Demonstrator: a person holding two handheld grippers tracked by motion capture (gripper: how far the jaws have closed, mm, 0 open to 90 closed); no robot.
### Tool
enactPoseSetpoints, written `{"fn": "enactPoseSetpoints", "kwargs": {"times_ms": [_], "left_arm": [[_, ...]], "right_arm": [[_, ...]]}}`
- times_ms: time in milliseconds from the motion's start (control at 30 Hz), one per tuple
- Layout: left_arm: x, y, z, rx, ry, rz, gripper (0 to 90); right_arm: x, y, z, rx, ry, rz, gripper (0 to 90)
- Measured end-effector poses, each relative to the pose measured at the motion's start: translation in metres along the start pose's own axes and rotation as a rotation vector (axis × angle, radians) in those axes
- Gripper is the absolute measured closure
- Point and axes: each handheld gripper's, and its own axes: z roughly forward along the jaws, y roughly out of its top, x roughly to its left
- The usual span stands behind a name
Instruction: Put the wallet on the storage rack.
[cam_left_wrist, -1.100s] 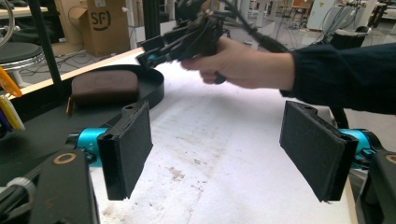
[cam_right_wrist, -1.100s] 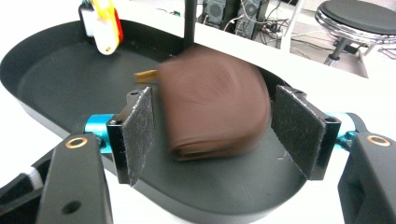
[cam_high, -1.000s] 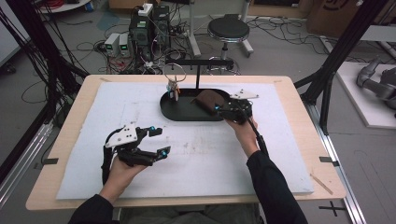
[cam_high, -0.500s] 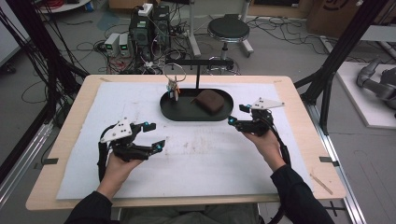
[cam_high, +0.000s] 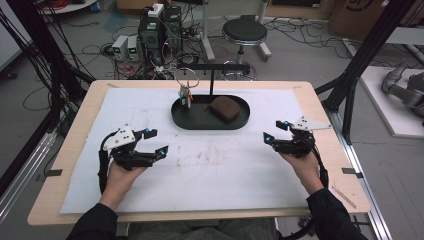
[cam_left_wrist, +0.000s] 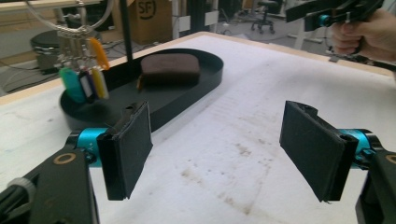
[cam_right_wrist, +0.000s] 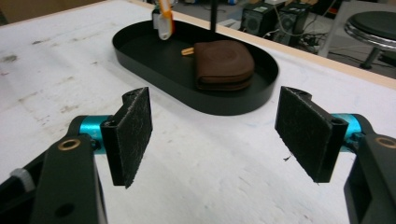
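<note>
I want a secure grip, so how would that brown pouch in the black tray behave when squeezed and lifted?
The brown pouch looks soft and rounded, so it would probably give under the jaws rather than stay stiff. It lies flat in the black tray, so rolling seems unlikely. Its matte surface suggests little slip, and it is probably light.

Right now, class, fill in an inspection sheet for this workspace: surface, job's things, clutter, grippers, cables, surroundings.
Surface: white mat on a wooden table, faintly stained mid-mat.
Job's things: brown pouch lies in the black oval tray; a key ring with coloured tags hangs from the tray's stand.
Clutter: nothing seen on the mat.
Grippers: left gripper and right gripper both open, empty, apart from the tray.
Cables: one trails from each gripper along the forearm; tangled leads on the floor behind.
Surroundings: stool, electronics boxes, black frame posts.
</note>
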Motion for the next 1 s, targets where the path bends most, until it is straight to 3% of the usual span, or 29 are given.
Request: {"fn": "enactPoseSetpoints", "kwargs": {"times_ms": [367,1000], "left_arm": [[0.012,-0.004,-0.021,-0.013,0.077,-0.006,25.0],[0.016,-0.007,-0.024,0.003,0.115,0.004,25.0]], "right_arm": [[-0.019,-0.012,-0.008,-0.007,-0.059,0.033,28.0],[-0.028,-0.017,-0.006,0.013,-0.081,0.054,28.0]]}}
